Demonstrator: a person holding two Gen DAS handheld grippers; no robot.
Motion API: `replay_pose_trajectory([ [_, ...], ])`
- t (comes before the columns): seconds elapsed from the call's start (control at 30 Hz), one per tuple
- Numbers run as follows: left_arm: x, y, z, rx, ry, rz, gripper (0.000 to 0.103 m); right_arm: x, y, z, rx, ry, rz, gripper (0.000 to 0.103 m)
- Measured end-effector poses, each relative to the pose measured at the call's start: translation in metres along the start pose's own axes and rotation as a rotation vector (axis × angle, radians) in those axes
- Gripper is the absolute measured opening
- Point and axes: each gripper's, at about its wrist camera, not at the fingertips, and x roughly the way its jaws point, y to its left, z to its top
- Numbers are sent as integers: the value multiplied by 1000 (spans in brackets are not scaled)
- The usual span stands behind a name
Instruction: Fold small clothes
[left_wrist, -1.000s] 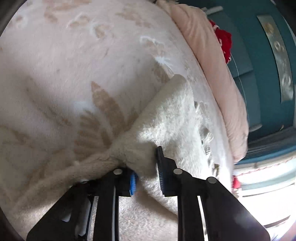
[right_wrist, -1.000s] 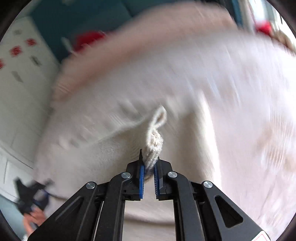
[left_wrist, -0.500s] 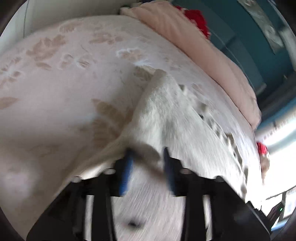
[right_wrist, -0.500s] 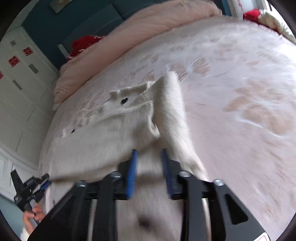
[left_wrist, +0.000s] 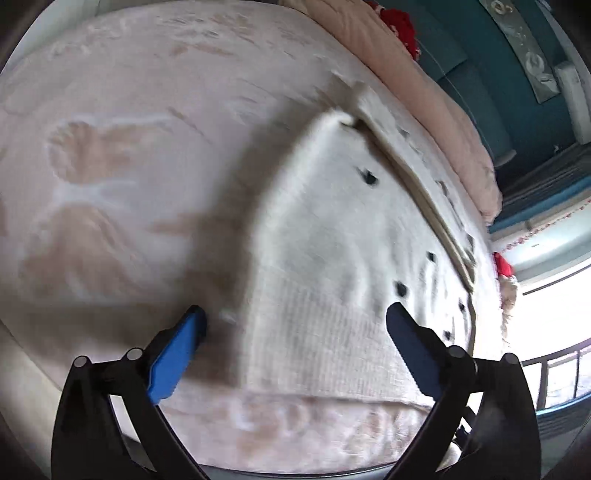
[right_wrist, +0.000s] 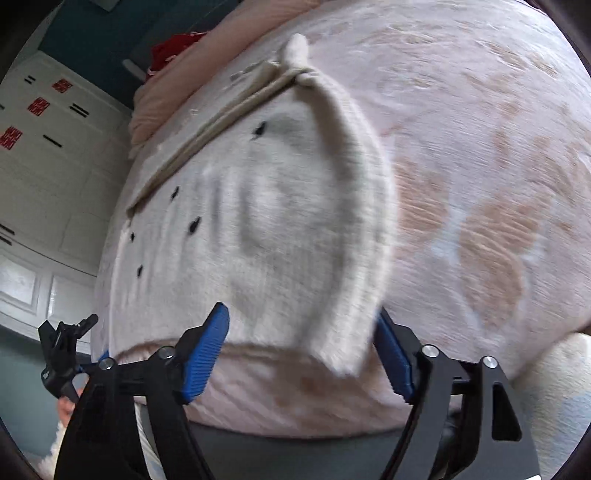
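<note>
A small cream knitted garment (left_wrist: 332, 266) with dark dots and a beige trim lies spread on the pink bed cover (left_wrist: 110, 166). My left gripper (left_wrist: 295, 321) is open, its blue pads wide apart just above the garment's near hem, holding nothing. In the right wrist view the same garment (right_wrist: 266, 229) lies flat with a fold ridge along its right side. My right gripper (right_wrist: 301, 325) is open too, jaws wide over the garment's near edge. The left gripper (right_wrist: 62, 350) shows at the far left.
A rolled pink quilt (left_wrist: 424, 92) and a red item (left_wrist: 402, 22) lie along the far side of the bed. A teal wall (left_wrist: 517, 110) and white cupboards (right_wrist: 44, 166) stand beyond. The bed's near edge (right_wrist: 295, 417) runs just below both grippers.
Both grippers were shut on the garment's edge a second ago. They have let go, opened wide and drawn back; the garment now lies on the bed.
</note>
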Motion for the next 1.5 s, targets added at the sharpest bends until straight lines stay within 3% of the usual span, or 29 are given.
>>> replay_pose_trajectory([
  [0.07, 11, -13, -1, 38, 3, 55, 96, 13, 8, 8, -1, -19, -8, 77],
  [0.1, 15, -18, 0, 53, -1, 80, 95, 16, 12, 10, 1, -31, -9, 69],
  [0.13, 16, -21, 1, 58, -4, 100, 85, 19, 12, 13, 2, -36, -10, 59],
  [0.17, 17, -25, 4, 64, -2, 114, 54, 23, 14, 17, 14, -21, -21, 32],
  [0.2, 18, -25, 8, 69, 18, 96, 32, 25, 14, 20, 32, -4, -18, 13],
  [0.23, 20, -22, 11, 58, 52, 72, 10, 22, 12, 22, 47, -4, -7, 14],
  [0.3, 9, -16, 15, 11, 49, 50, 9, 4, 17, 24, 44, -53, 15, 12],
  [0.4, -18, -16, 14, 24, 17, 24, 8, -26, 27, 21, 16, -94, 32, 10],
  [0.57, -56, -22, -10, 76, 27, 9, 8, -62, 29, 7, -39, -67, 19, 10],
  [0.7, -80, -16, -44, 121, 99, 33, 8, -81, 16, -27, -122, 68, -21, 10],
  [0.87, -117, -8, -103, 232, 241, 77, 8, -103, 5, -81, -284, 296, -86, 10],
  [0.97, -139, -5, -129, 248, 322, 65, 7, -129, 0, -102, -309, 375, -62, 10],
  [1.03, -153, -11, -130, 240, 335, 48, 7, -150, 6, -103, -318, 372, -12, 10],
  [1.13, -168, -41, -97, 267, 258, -5, 8, -178, 25, -62, -315, 234, 60, 10],
  [1.2, -161, -74, -53, 317, 170, -61, 8, -189, 34, -11, -301, 90, 122, 10],
  [1.3, -122, -129, 14, 406, 16, -48, 8, -166, 34, 73, -235, -100, 170, 12],
  [1.4, -58, -162, 66, 389, -110, 2, 14, -107, 24, 129, -153, -171, 127, 20],
  [1.43, -33, -165, 81, 368, -118, 9, 17, -86, 21, 142, -138, -201, 57, 25],
  [1.5, 6, -155, 98, 297, -127, 95, 31, -57, 14, 149, -114, -216, -18, 38],
])
